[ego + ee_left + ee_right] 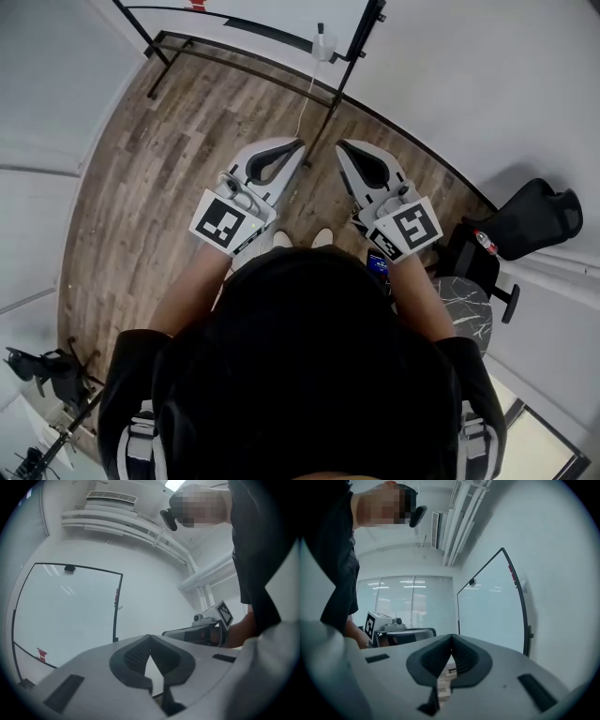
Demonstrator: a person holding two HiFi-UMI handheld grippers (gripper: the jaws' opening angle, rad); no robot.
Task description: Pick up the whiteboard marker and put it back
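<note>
Item: whiteboard marker, not securely located. No view shows it plainly. The likeliest candidates are a small white object with a dark top [323, 44] perched on the whiteboard [281, 14] frame at 12 o'clock of the person in the head view, and a short red piece [116, 597] on the board's side edge; neither is large enough to identify. Item: left gripper [298, 142], jaws pressed together tip to tip, nothing between them; its own view confirms this, with the left gripper [150, 641] facing the whiteboard [65, 616]. Item: right gripper [342, 145], jaws likewise pressed together and empty. In its own view the right gripper [451, 639] has only wood floor showing below the pads, with the whiteboard [492, 606] at 2 o'clock and the red piece [512, 573] on its frame. Both are held side by side at chest level, well apart from the board. Item: wood floor [159, 169]. Item: black chair [530, 220] at 3 o'clock. Handling, by judgement: a marker is light, stiff, smooth-barrelled and round, so inclined to roll or swivel in a pinch. It is best taken across the middle of the barrel, not by the cap, which may pull off. The jaws must part before any approach.
</note>
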